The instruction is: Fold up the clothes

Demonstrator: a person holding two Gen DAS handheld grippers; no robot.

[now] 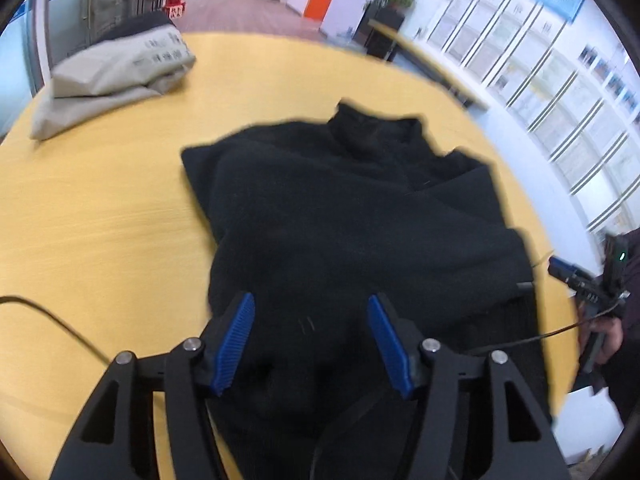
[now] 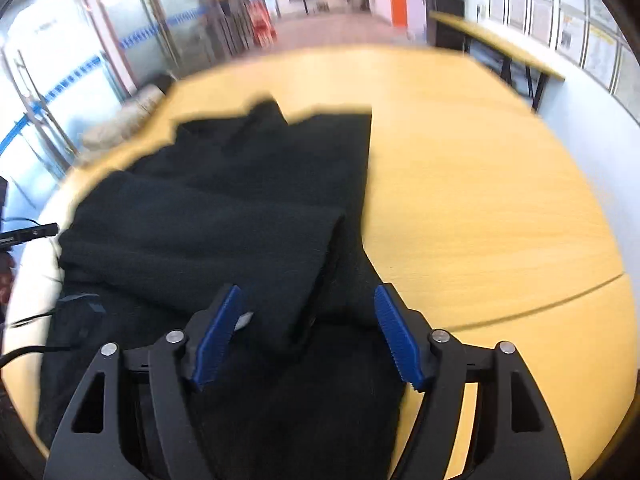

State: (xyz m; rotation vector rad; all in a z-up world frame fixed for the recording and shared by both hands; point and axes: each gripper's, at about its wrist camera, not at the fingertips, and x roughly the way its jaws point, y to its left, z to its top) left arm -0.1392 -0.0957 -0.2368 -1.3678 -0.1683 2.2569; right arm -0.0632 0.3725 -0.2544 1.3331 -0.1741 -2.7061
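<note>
A: What is under you, starting with the biggest thing?

B: The round yellow wooden table (image 1: 100,220) fills both views. On it lies your black knitted sweater (image 1: 340,208), partly folded, collar end towards the far edge. Its near end runs under both of your tools.

A: How does the fold look from your right side?

B: From the right wrist view a sleeve or side panel of the sweater (image 2: 208,232) lies doubled over the body, with its edge just ahead of the fingers.

A: Anything else on the table?

B: A folded grey garment with printed lettering (image 1: 112,76) sits near the far left edge, well apart from the sweater.

A: And your tools?

B: Your left gripper (image 1: 311,340) hangs over the sweater's near end, blue pads spread wide, nothing between them. Your right gripper (image 2: 308,332) is the same: fingers wide apart above the folded edge, gripping no cloth.
</note>
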